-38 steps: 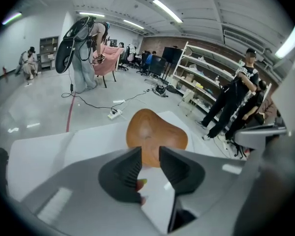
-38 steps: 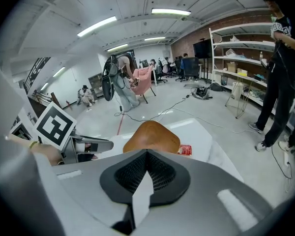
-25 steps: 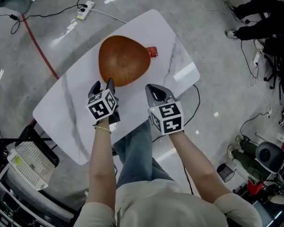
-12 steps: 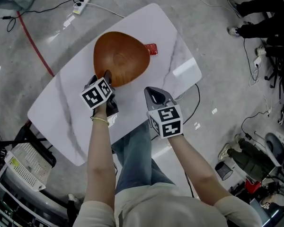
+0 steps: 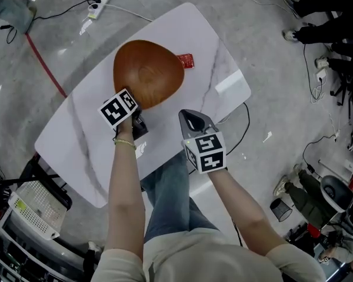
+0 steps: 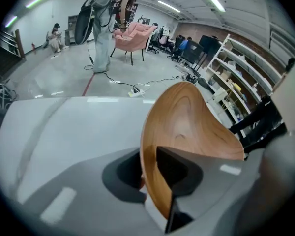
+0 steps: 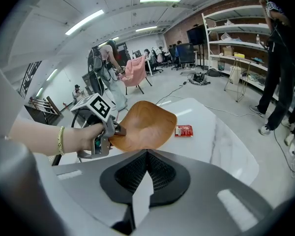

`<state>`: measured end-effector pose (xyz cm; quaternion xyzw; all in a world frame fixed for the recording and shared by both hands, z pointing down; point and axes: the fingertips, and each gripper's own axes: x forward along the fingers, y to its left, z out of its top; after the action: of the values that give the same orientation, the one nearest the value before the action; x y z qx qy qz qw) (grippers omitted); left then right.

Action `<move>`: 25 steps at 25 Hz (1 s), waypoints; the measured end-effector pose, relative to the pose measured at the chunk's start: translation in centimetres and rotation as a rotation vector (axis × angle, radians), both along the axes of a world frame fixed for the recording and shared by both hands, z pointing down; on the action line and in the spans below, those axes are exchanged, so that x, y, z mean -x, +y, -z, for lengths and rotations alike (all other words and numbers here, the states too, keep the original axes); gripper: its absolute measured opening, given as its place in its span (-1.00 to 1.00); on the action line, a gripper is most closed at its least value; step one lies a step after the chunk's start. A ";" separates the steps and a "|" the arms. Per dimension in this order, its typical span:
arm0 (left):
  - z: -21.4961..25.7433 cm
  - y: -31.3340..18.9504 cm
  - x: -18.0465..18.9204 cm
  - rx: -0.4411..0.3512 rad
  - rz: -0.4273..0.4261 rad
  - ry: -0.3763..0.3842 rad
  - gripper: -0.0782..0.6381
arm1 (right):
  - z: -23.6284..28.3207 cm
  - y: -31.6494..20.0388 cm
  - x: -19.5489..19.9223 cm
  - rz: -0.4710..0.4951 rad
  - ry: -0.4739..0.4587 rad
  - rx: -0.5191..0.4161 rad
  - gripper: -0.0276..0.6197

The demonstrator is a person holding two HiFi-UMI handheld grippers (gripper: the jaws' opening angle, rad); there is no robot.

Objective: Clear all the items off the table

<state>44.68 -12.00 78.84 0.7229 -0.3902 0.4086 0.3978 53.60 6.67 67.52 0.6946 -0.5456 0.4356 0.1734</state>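
Wooden bowl [image 5: 147, 72]: where, and held how?

On the far-left half of the white table [image 5: 76, 140], with a red packet [image 5: 185, 60] just beside its right edge. Near rim taken by the left gripper [image 5: 133, 103], jaws only just closing in, rim between them, one pad inside the wall and one outside, both seemingly pressed on it.

And the right gripper [image 5: 194, 121]?

Closed tight on nothing, over the near edge of the table, apart from the bowl.

Likely to handle how?

Stiff, surely, and probably light for its spread. Smooth finish, so perhaps slippery under the pads. Wide and shallow, pinched at one edge only, so liable to droop or swing about the grip once lifted. Not fragile like glass, though apt to dent or clatter if dropped.

Best place to take hold?

Deep on the rim, pads flat across the wall, much as now. Worth propping the right rim from beneath with the closed right gripper if sagging. Then the packet: thin, flat and light by the look, so best pinched at one edge.
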 end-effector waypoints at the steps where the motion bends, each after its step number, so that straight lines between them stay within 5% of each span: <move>1: 0.0 0.0 0.3 0.004 0.011 -0.004 -0.59 | 0.1 0.1 0.0 -0.002 0.001 0.000 -0.92; 10: 1.7 0.3 0.0 0.046 0.135 0.157 -0.72 | 1.0 -0.1 -0.2 -0.020 0.019 -0.012 -0.92; 25: 3.8 1.9 3.4 0.017 0.127 0.179 -0.72 | 3.1 0.3 1.6 -0.028 0.045 -0.025 -0.92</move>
<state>41.30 -10.06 75.04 0.7269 -0.3946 0.3195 0.4625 52.04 6.92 64.38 0.7139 -0.5371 0.4157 0.1708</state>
